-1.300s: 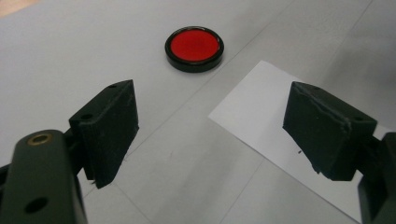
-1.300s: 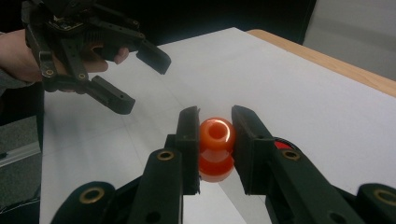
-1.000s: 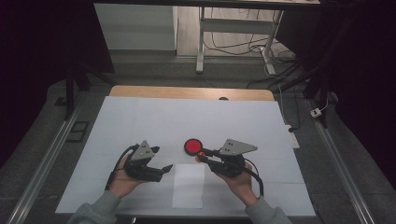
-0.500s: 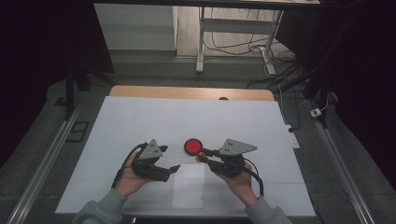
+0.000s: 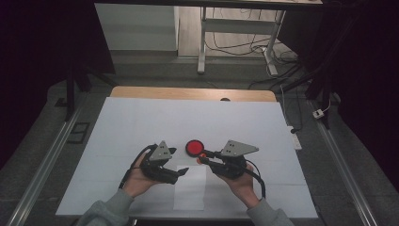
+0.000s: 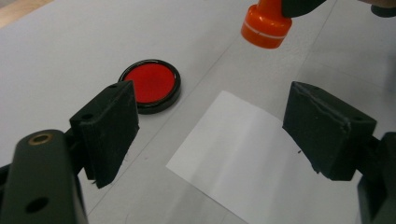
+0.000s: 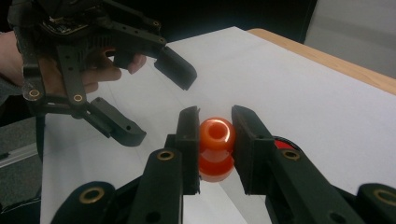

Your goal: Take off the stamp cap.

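The right gripper (image 5: 203, 157) pinches an orange stamp (image 7: 215, 148) by its round handle, so the flat stamping face (image 6: 264, 33) points down at the table. The stamp's long way runs up and down. It hangs in the air, near the red ink pad (image 5: 194, 148) and just past the far edge of the white paper (image 5: 190, 187). The ink pad lies open and close by, maybe so the stamp can dip in it. The left gripper (image 5: 178, 162) has its jaws spread wide over the paper, holding nothing, maybe to keep the sheet flat.
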Motion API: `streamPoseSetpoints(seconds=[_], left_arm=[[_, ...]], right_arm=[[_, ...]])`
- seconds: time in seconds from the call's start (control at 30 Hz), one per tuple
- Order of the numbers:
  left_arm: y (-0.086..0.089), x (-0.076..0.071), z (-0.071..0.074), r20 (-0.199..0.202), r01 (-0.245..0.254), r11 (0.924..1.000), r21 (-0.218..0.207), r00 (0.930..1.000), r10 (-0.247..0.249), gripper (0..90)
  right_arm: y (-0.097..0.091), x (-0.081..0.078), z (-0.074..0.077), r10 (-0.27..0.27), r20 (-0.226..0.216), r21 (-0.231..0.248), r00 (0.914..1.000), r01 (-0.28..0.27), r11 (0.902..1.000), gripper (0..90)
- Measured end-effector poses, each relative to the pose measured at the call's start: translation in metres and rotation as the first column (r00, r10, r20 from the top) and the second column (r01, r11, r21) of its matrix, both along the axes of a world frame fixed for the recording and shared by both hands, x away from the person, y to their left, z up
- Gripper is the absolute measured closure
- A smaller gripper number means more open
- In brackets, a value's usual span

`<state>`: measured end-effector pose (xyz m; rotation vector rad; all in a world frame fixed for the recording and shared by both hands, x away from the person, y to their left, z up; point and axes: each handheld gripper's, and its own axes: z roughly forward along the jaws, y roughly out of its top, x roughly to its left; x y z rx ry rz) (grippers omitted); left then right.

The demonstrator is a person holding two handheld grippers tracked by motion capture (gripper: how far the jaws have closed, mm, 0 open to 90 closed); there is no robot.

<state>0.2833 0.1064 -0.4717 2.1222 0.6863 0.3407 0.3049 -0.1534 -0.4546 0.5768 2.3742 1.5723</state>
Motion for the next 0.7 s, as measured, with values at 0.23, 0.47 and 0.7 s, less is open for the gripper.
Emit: streamPoseSetpoints(seconds=[0.23, 0.47, 0.7], left_arm=[[-0.008, 0.002, 0.000, -0.002, 0.014, 0.9999, 0.003, 0.9999, -0.014, 18.1], [-0.015, 0.004, 0.000, -0.002, 0.029, 0.9996, 0.005, 0.9996, -0.029, 18.1], [-0.023, 0.004, -0.001, -0.005, 0.043, 0.9990, 0.011, 0.9991, -0.043, 18.2]], right_arm=[[0.001, 0.000, -0.001, 0.005, -0.005, 0.000, 1.0000, -0.005, 1.0000, 72.0], [0.002, 0.000, -0.001, 0.007, -0.004, 0.001, 1.0000, -0.007, 1.0000, 72.1], [0.003, 0.000, -0.002, 0.013, -0.010, 0.003, 0.9999, -0.013, 0.9999, 72.0]])
